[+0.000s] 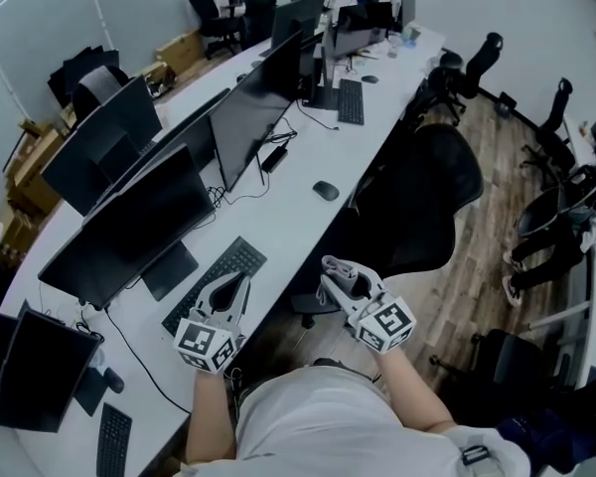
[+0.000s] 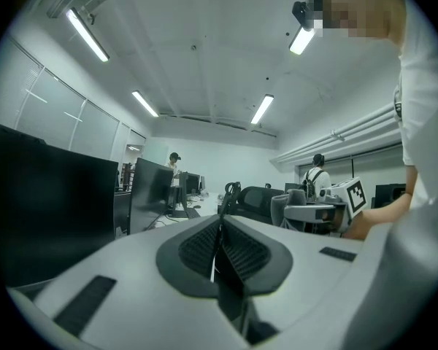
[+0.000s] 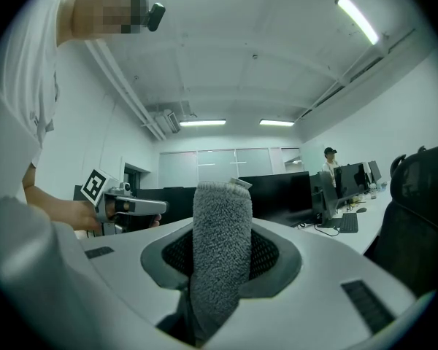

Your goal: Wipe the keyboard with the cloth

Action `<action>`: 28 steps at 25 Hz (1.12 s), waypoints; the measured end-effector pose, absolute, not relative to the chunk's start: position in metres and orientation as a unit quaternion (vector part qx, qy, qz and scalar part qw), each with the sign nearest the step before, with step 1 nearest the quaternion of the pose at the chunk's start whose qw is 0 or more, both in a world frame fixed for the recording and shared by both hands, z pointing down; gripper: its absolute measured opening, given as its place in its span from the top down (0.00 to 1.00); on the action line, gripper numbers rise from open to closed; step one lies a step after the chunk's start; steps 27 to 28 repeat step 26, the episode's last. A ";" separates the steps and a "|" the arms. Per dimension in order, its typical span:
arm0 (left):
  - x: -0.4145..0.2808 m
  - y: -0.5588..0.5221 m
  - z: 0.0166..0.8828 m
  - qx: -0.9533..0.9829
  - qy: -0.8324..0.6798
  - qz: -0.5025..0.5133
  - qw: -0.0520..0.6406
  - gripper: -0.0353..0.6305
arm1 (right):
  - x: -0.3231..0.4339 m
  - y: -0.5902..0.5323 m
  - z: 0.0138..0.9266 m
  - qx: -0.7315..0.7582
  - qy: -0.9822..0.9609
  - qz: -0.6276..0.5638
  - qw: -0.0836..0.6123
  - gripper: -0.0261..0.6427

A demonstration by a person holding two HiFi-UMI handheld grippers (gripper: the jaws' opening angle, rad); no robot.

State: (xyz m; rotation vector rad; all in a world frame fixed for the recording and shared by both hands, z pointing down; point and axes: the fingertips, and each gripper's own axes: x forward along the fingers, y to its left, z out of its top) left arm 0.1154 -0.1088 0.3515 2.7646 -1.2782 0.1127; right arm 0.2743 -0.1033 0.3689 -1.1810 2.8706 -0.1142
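One fuzzy grey cloth (image 3: 220, 246), upright

The left gripper (image 1: 230, 288) holds its jaw tips over the near half of a black keyboard (image 1: 236, 258) on the white desk (image 1: 288, 212). A dark monitor (image 1: 129, 229) stands beyond and left of them. The right gripper (image 1: 336, 272) is off the desk edge with a pale cloth (image 1: 350, 282) at its jaws. Ahead of them is a black office chair (image 1: 427, 197), and a mouse (image 1: 325, 190) lies ahead to their left.

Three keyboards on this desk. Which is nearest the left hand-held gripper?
The keyboard before the nearest monitor, under the left hand-held gripper; the others lie far up the desk and at bottom left.
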 end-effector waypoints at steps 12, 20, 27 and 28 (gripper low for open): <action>0.138 -0.107 0.358 0.905 -0.421 0.044 0.049 0.94 | 0.294 -0.099 0.382 -0.383 0.922 -0.048 0.014 0.78; 0.152 -0.104 0.363 0.904 -0.423 0.042 0.052 0.94 | 0.308 -0.095 0.386 -0.383 0.922 -0.049 0.014 0.78; 0.165 -0.100 0.369 0.904 -0.421 0.045 0.056 0.94 | 0.321 -0.094 0.392 -0.386 0.921 -0.054 0.011 0.78; 0.165 -0.100 0.369 0.904 -0.421 0.045 0.056 0.94 | 0.321 -0.094 0.392 -0.386 0.921 -0.054 0.011 0.78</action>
